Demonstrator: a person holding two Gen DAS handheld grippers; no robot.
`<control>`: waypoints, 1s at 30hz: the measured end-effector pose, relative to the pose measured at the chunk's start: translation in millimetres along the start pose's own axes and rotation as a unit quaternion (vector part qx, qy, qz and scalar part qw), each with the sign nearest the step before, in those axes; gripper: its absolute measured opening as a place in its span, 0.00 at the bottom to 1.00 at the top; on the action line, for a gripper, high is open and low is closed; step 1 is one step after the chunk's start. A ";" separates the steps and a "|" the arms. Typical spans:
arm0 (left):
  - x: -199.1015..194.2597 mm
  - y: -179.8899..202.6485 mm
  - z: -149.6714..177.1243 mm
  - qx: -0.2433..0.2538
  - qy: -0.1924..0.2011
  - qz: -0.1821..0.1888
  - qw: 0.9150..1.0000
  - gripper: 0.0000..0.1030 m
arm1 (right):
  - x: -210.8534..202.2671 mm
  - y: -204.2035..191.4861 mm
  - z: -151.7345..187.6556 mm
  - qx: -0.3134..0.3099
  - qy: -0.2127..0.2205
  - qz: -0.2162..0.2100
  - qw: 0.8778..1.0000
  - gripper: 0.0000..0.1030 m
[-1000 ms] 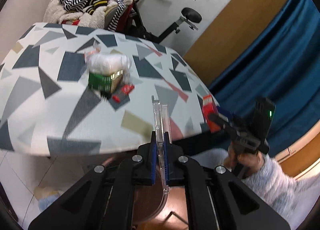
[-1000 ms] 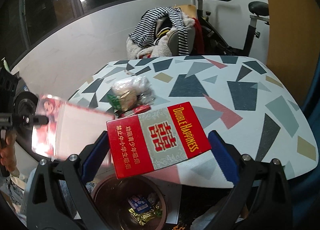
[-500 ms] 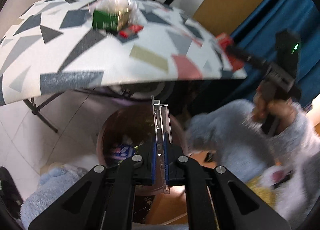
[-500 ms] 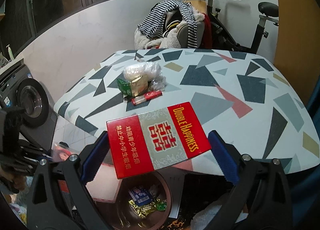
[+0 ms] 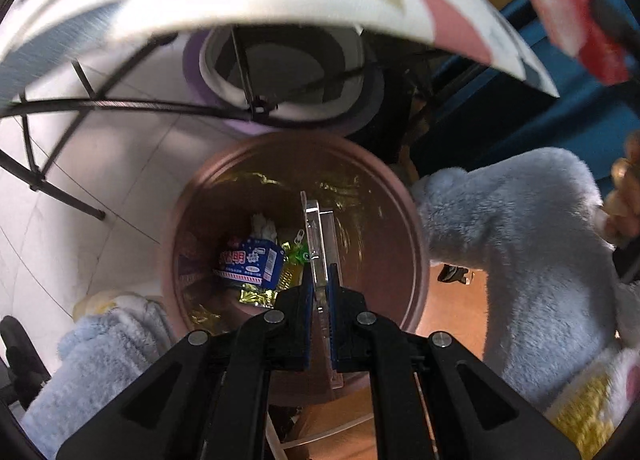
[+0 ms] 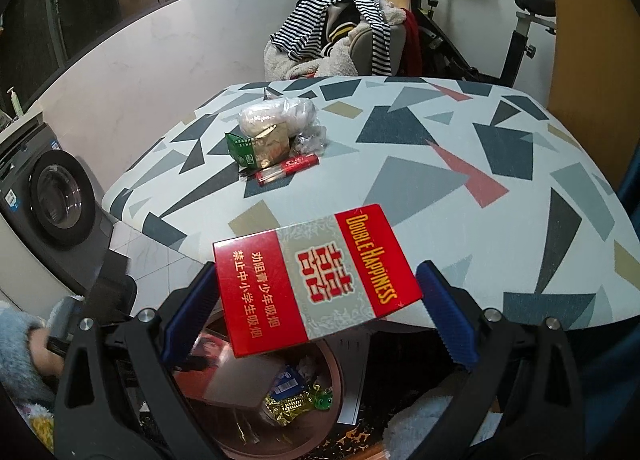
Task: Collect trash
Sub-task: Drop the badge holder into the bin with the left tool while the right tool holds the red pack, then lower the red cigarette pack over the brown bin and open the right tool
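My left gripper (image 5: pixel 319 256) is shut on a clear plastic disc case (image 5: pixel 320 244), held edge-on right over the mouth of a brown round bin (image 5: pixel 404 196). The bin holds a blue packet (image 5: pixel 250 266) and gold and green wrappers. My right gripper (image 6: pixel 316 296) is shut on a red Double Happiness cigarette box (image 6: pixel 316 280), above the table's front edge; the bin (image 6: pixel 332 376) lies below it. On the patterned table (image 6: pixel 440 180) lie a bag of white stuff (image 6: pixel 280 116), a green and gold packet (image 6: pixel 260 146) and a red lighter (image 6: pixel 286 168).
A washing machine (image 6: pixel 52 196) stands at the left. A chair piled with striped clothes (image 6: pixel 340 20) and an exercise bike (image 6: pixel 520 20) stand behind the table. Black table legs (image 5: pixel 60 188) and a white and purple round object (image 5: pixel 280 60) are under the table. A fuzzy blue sleeve (image 5: pixel 512 244) is right of the bin.
My left gripper has tilted down from the tabletop to over the bin, still holding the disc case. The right gripper has kept the cigarette box and risen slightly.
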State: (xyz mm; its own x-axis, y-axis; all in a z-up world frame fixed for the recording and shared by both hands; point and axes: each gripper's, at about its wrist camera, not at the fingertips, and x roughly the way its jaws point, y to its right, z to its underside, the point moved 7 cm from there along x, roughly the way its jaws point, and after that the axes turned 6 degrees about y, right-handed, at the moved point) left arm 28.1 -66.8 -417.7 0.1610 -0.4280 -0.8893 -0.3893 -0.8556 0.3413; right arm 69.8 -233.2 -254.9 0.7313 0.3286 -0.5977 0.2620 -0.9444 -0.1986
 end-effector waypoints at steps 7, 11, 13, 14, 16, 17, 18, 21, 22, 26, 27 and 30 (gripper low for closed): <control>40.9 4.2 -1.1 -0.019 -0.019 0.019 0.999 0.07 | 2.6 10.3 8.8 0.012 -0.009 0.008 1.000 0.93; 43.4 12.9 -5.9 -0.021 -0.001 0.039 0.999 0.60 | 3.8 15.4 14.4 0.023 -0.014 0.010 1.000 0.93; 34.4 15.5 -9.7 -0.018 0.020 0.039 0.999 0.65 | 4.2 15.9 17.1 0.024 -0.016 0.010 1.000 0.93; 31.8 17.1 -10.8 -0.015 0.027 0.035 0.999 0.70 | 4.9 15.5 19.2 0.022 -0.018 0.010 1.000 0.93; 17.7 17.3 -15.8 -0.007 0.050 0.024 0.998 0.78 | 7.1 14.4 23.3 0.022 -0.022 0.010 0.999 0.93; 9.5 17.6 -19.4 -0.005 0.063 0.020 0.998 0.83 | 8.8 13.2 25.9 0.022 -0.025 0.009 0.999 0.93; -1.9 17.4 -22.8 -0.004 0.079 0.015 0.997 0.87 | 9.6 12.3 27.0 0.022 -0.027 0.008 0.999 0.93; -32.7 16.2 -28.8 -0.007 0.121 0.009 0.993 0.94 | 14.8 5.9 34.8 0.019 -0.036 0.003 0.999 0.93; -39.9 15.1 -30.3 -0.008 0.130 0.005 0.991 0.94 | 17.2 1.8 39.0 0.014 -0.041 0.001 0.999 0.93; -81.9 3.9 -35.1 -0.017 0.182 -0.021 0.983 0.95 | 25.9 -9.8 51.7 -0.004 -0.056 -0.002 0.998 0.93; -92.6 -0.2 -35.8 -0.021 0.195 -0.029 0.980 0.95 | 29.2 -13.8 56.2 -0.010 -0.062 -0.004 0.998 0.93; -116.1 -11.0 -37.4 -0.032 0.223 -0.051 0.973 0.95 | 35.5 -27.1 66.3 -0.032 -0.075 -0.010 0.997 0.93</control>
State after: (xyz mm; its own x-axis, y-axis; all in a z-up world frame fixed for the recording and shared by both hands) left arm 47.6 -18.6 -306.8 0.5791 -0.4121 -0.7035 -0.2952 -0.9103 0.2903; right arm 46.9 -196.7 -322.2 0.6247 0.3367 -0.7046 0.3189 -0.9336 -0.1634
